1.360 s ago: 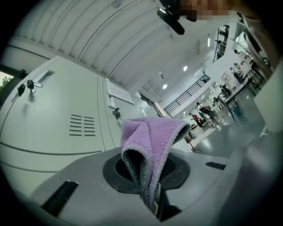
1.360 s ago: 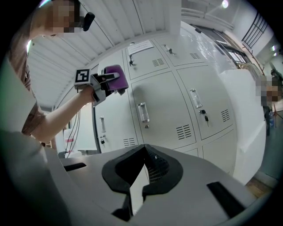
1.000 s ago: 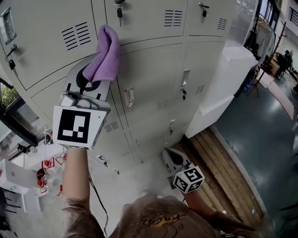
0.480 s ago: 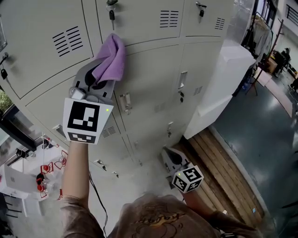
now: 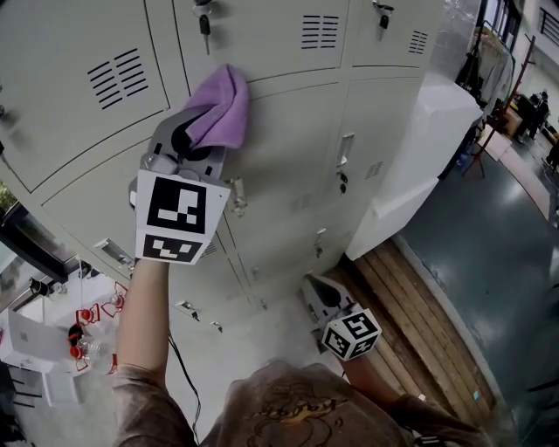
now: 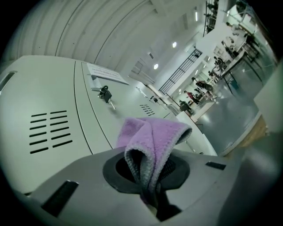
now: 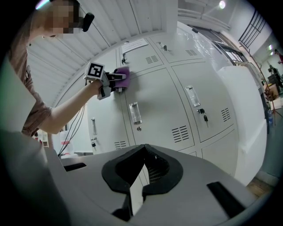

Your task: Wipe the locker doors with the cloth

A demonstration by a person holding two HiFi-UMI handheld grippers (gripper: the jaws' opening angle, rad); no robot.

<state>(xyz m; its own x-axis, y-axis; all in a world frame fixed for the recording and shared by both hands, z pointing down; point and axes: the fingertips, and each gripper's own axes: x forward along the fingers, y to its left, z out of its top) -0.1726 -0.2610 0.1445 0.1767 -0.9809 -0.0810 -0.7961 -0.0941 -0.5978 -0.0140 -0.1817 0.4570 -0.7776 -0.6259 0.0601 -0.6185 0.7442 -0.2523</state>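
Left gripper, raised at arm's length: jaws clamped on a folded purple fleecy cloth, whose gathered end is pinched between them while the free fold projects forward. The cloth lies against the pale grey metal locker doors, at the upper left corner of a middle-row door, just below the seam with the top row and beneath a hanging key. Right gripper, held low near the person's chest and well apart from the cloth: jaws drawn together, tips meeting, nothing between them. It faces the lockers' louvred lower doors.
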